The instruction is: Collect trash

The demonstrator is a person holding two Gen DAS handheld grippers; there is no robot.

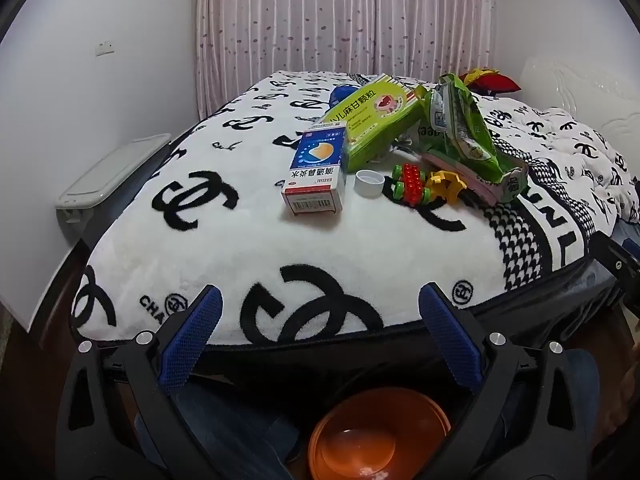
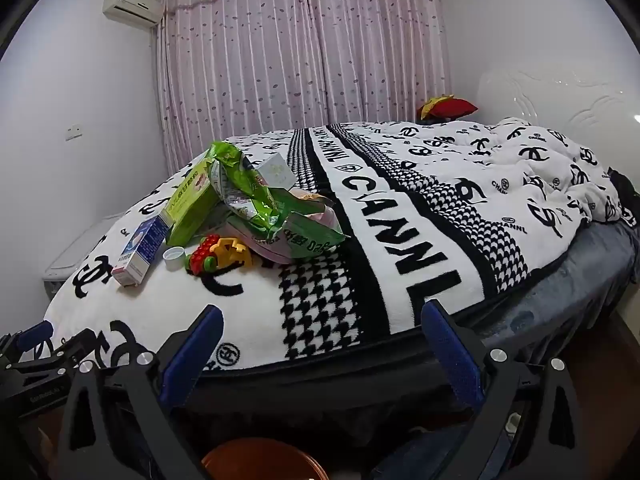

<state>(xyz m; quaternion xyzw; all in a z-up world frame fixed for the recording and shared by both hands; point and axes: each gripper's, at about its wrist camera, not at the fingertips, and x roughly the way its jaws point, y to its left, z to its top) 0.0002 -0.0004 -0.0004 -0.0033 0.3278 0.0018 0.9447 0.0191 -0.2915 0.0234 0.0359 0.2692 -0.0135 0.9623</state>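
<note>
My left gripper [image 1: 320, 312] and right gripper [image 2: 320, 332] both gape wide, empty, at the bed's [image 2: 592, 280] near edge. Trash sits mid-blanket [image 1: 240, 240]: blue box [image 1: 318, 172], white cap [image 1: 369, 182], green wrapper [image 1: 468, 136] half-covering something pink I can't identify.

Both grippers, left gripper [image 1: 320, 316] and right gripper [image 2: 322, 334], have black angular frames with round silver screw heads, and their fingers [image 1: 192, 336] carry textured blue pads.
</note>
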